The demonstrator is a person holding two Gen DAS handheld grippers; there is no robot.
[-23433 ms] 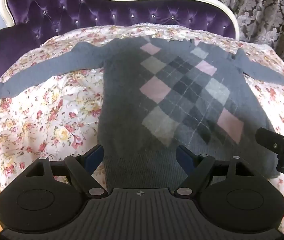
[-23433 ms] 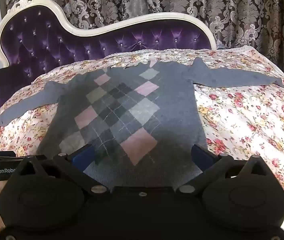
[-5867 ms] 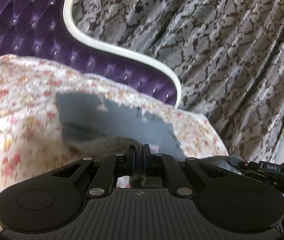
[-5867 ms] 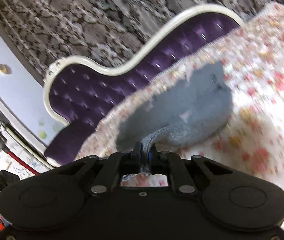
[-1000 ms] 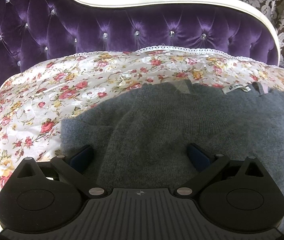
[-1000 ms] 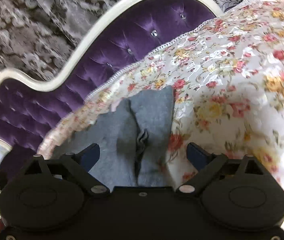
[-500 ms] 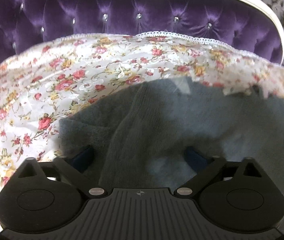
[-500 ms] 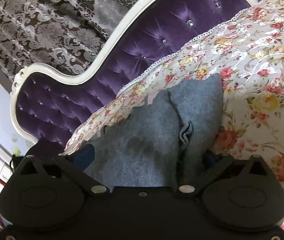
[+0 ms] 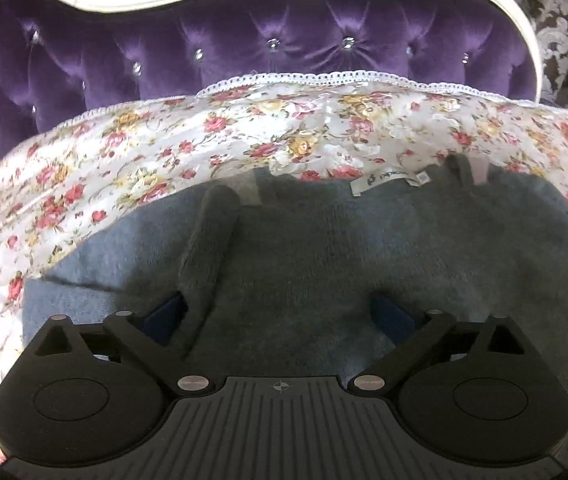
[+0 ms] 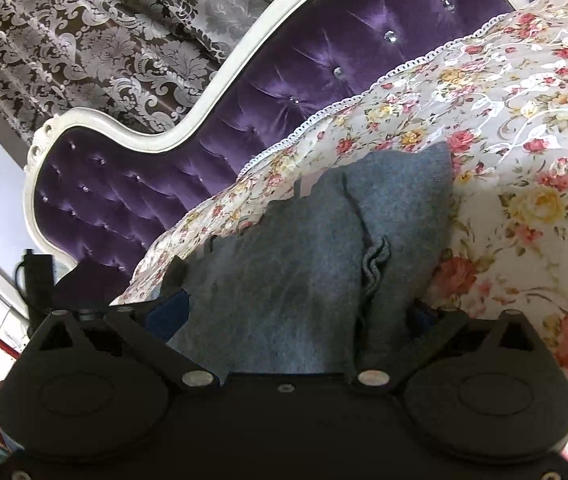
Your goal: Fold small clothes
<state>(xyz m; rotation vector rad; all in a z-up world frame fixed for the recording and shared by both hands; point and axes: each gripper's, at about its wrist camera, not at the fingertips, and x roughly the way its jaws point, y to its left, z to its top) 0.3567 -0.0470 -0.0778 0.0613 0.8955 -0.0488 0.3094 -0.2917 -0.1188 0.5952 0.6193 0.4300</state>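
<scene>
The grey sweater lies folded on the floral cloth, plain back side up, with its white neck label at the far edge. A folded sleeve ridge runs down toward my left finger. My left gripper is open, its blue-padded fingers spread low over the sweater. In the right wrist view the sweater fills the space between the fingers, with a ruffled cuff near the right finger. My right gripper is open over it.
The floral cloth covers the seat of a purple tufted sofa with a white frame. Patterned grey curtains hang behind. The floral cloth extends to the right of the sweater.
Both grippers stay open over the sweater. The left view has drawn back and lifted slightly, so the neck label shows. The right gripper has shifted a little closer over the right edge.
</scene>
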